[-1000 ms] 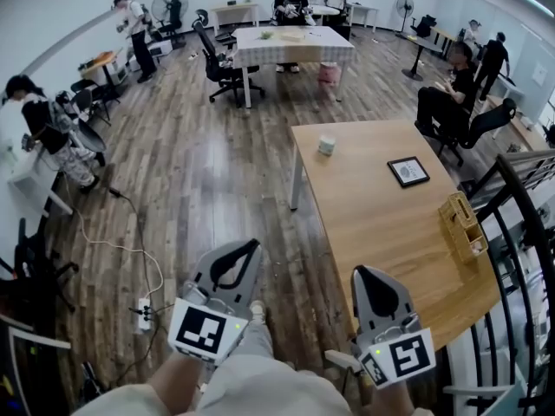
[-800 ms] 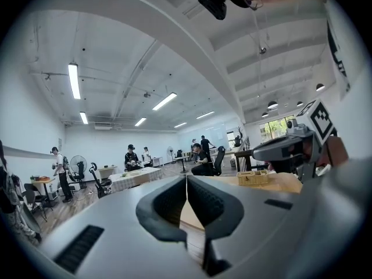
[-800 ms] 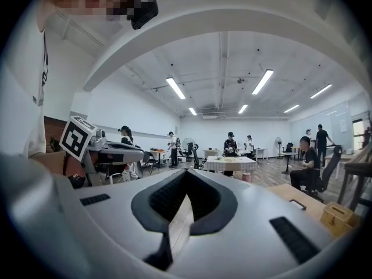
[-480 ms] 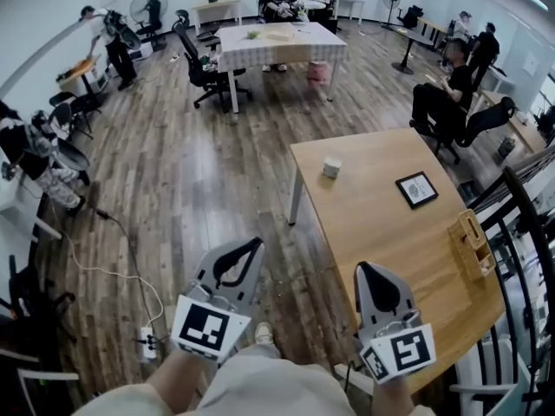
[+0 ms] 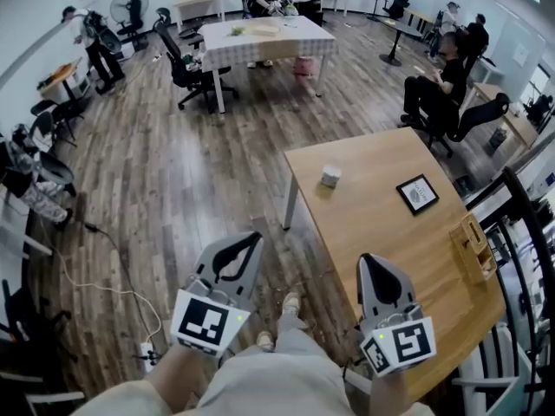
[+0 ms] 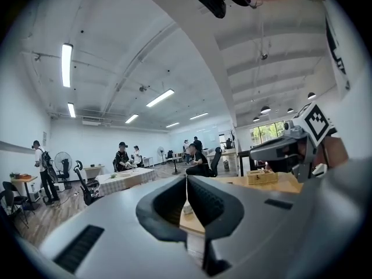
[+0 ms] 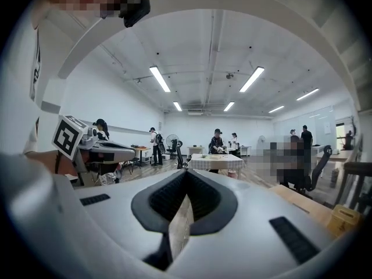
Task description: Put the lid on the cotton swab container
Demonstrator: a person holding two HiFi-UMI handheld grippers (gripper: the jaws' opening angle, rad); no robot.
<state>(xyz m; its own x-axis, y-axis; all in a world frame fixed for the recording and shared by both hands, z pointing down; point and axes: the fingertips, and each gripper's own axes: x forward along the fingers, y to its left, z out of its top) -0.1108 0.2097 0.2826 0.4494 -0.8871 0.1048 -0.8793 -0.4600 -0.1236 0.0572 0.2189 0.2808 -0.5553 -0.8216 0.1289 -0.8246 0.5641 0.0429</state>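
trailing across the wooden floor (image 5: 199, 172) at the far left, a pale cable (image 5: 104, 258) ran to a power strip (image 5: 147, 354). right of it the left hand-held gripper (image 5: 246, 246) was held over the floor, pointing forward. its own view showed the jaws pressed together in a thin line with nothing between them. between the two tools the person's light trousers (image 5: 260, 380) and one shoe (image 5: 290, 303) showed from above.

the right hand-held gripper (image 5: 371, 267) pointed the same way, its tip showing against the near part of the tabletop (image 5: 373, 224). its jaws were likewise closed, tips meeting and empty.

the cotton swab container (image 5: 330, 177), a small pale object, stood near the far left corner of the tabletop, well apart from both tools. it was too small to tell whether its lid was on.

farther right on the same tabletop lay a dark-framed picture (image 5: 417, 194), and beyond that a wooden box (image 5: 468, 245) sat near the right edge. a black railing (image 5: 531, 232) curved along the far right.
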